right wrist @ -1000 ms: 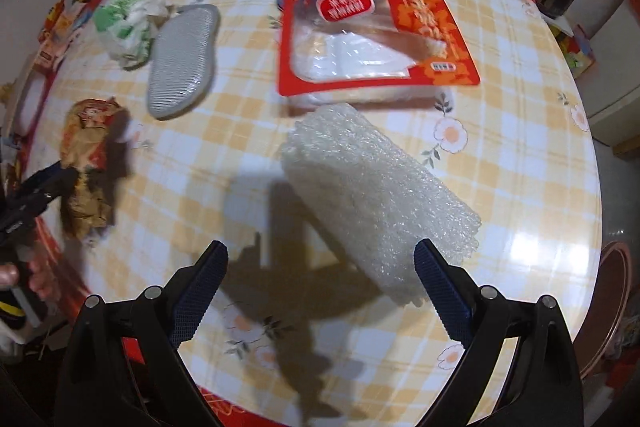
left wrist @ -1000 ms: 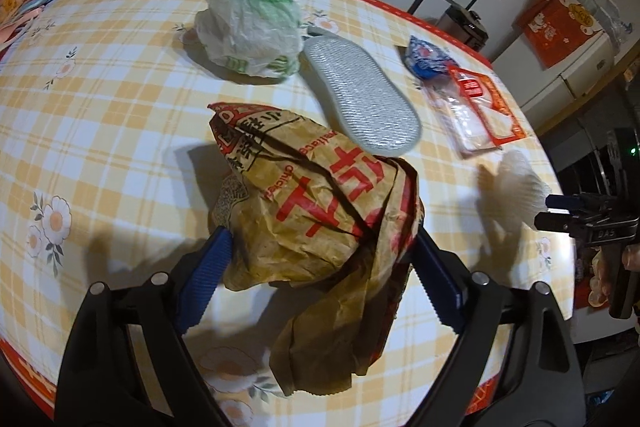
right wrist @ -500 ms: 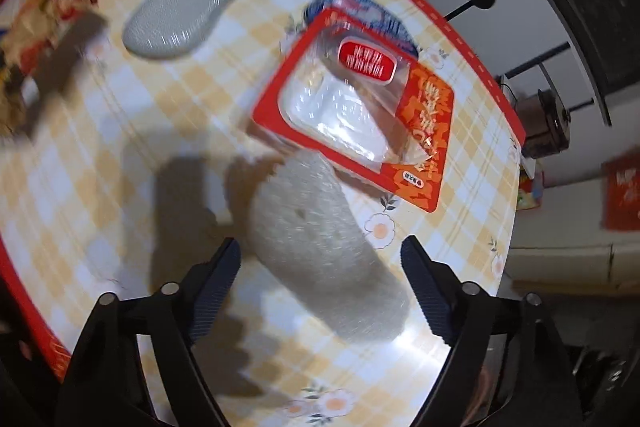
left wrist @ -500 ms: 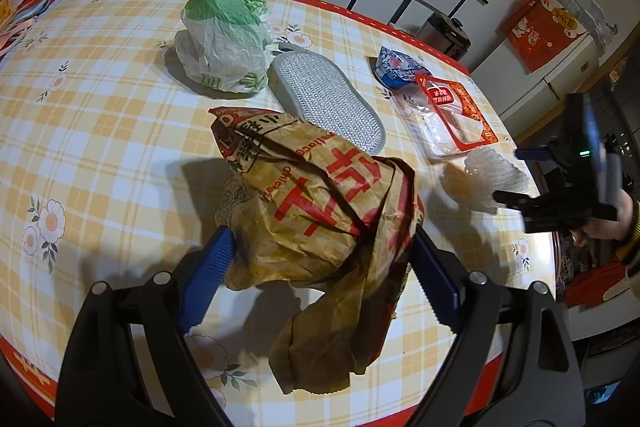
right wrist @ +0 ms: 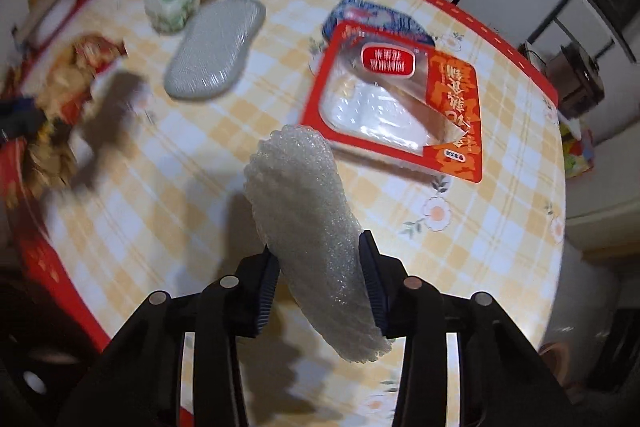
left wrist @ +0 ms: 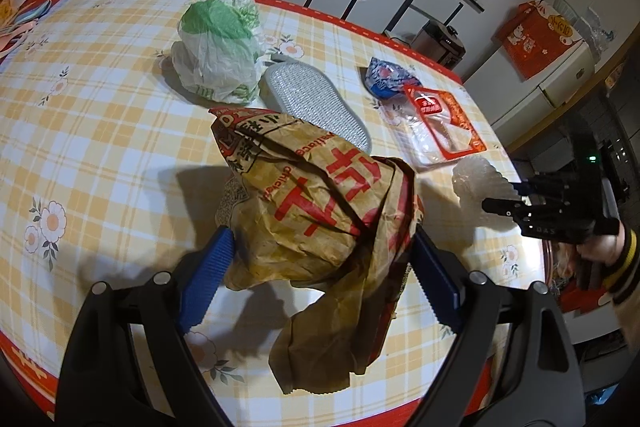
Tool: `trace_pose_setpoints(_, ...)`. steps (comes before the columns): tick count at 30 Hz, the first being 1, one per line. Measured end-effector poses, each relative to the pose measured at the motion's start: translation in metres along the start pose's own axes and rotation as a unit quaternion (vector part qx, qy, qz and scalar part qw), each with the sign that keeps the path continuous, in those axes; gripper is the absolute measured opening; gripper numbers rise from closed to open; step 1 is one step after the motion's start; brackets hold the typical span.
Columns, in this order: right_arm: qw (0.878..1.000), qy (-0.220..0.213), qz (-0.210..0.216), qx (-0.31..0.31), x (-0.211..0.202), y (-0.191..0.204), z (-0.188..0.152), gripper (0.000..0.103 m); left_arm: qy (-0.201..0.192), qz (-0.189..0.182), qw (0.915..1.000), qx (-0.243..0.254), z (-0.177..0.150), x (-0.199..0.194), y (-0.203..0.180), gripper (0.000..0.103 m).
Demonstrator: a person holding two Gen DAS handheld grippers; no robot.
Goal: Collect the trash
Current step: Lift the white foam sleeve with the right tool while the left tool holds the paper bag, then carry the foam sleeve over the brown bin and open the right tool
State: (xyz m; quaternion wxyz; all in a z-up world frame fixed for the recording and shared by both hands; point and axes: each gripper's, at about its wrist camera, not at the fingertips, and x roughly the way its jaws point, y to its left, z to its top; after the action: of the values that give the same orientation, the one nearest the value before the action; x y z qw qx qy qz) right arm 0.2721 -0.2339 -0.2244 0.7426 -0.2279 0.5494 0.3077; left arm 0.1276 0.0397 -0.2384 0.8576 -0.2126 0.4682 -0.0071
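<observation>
Two grippers, paper bag (left wrist: 320, 203), bubble wrap (right wrist: 316, 227) clamped

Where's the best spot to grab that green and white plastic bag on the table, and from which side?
Take the green and white plastic bag by its bunched green top, coming down from above. It sits as a soft upright mound, so the crumpled crown is what would likely gather between the pads, and the grey insole lies close on one side.

Round table (left wrist: 100, 131) under yellow-checked floral cloth with red border; lying on it: white-green plastic bag (left wrist: 218, 49), grey oval pad (left wrist: 316, 103) just beside it, blue wrapper (left wrist: 386, 79), red-edged clear food tray (left wrist: 440, 127) overlapping the wrapper.
</observation>
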Motion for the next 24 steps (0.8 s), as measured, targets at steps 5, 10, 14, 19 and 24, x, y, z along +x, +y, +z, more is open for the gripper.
trace_pose_setpoints(5,0.995,-0.055,0.036,0.069,-0.019,0.02,-0.007,0.039,-0.004,0.001,0.9999,0.009,0.003,-0.005,-0.009,0.086)
trace_pose_setpoints(10,0.988,-0.095,0.061,0.107,-0.035,0.037,-0.014,0.039,-0.007,0.003,0.9998,0.017,0.006,-0.011,-0.016,0.086)
trace_pose_setpoints(14,0.982,-0.117,0.074,0.127,-0.045,0.039,-0.023,0.039,-0.011,0.004,0.9996,0.025,0.009,-0.017,-0.023,0.086)
trace_pose_setpoints(19,0.977,-0.138,0.069,0.148,-0.061,0.028,-0.039,0.039,-0.014,0.007,0.9989,0.044,0.016,-0.02,-0.039,0.086)
trace_pose_setpoints(24,0.97,-0.151,0.047,0.187,-0.073,-0.007,-0.068,0.039,-0.013,0.005,0.9978,0.065,0.021,-0.018,-0.065,0.086)
